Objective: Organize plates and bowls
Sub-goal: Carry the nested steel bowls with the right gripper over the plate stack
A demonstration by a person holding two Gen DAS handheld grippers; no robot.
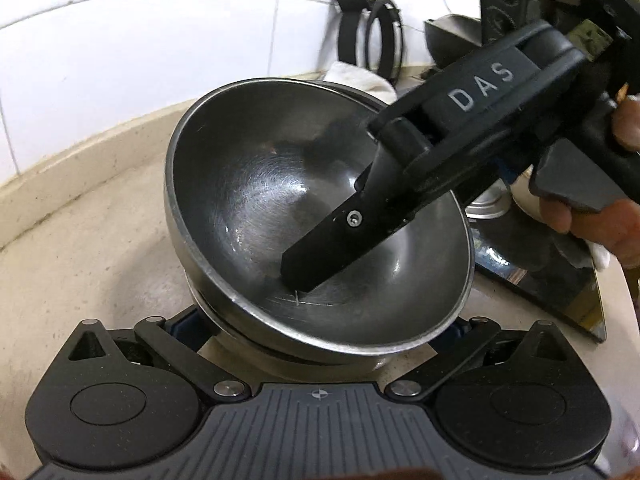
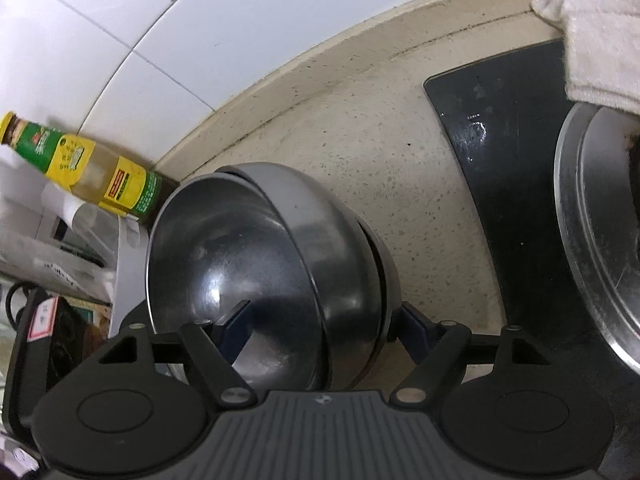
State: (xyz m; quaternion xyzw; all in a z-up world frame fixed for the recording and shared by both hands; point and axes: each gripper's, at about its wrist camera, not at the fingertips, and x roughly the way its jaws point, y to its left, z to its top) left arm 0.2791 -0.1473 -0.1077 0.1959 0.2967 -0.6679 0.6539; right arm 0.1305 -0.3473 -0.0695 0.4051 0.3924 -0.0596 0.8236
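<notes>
The top steel bowl (image 1: 256, 200) sits tilted on the stack (image 1: 288, 352) on the counter (image 1: 80, 240). The right gripper (image 1: 316, 264) straddles its rim – one finger inside, jaws spread, not clamped. Seat it level before withdrawing – gently. The left gripper's state cannot be told.

A speckled beige stone countertop (image 2: 360, 152) meets a wall of large glossy white tiles (image 1: 120, 60) along a raised, grimy lip. A black glass hob (image 2: 508, 168) is set into the counter, reflecting light, with a white cloth (image 2: 600, 32) lying across its far corner.
</notes>
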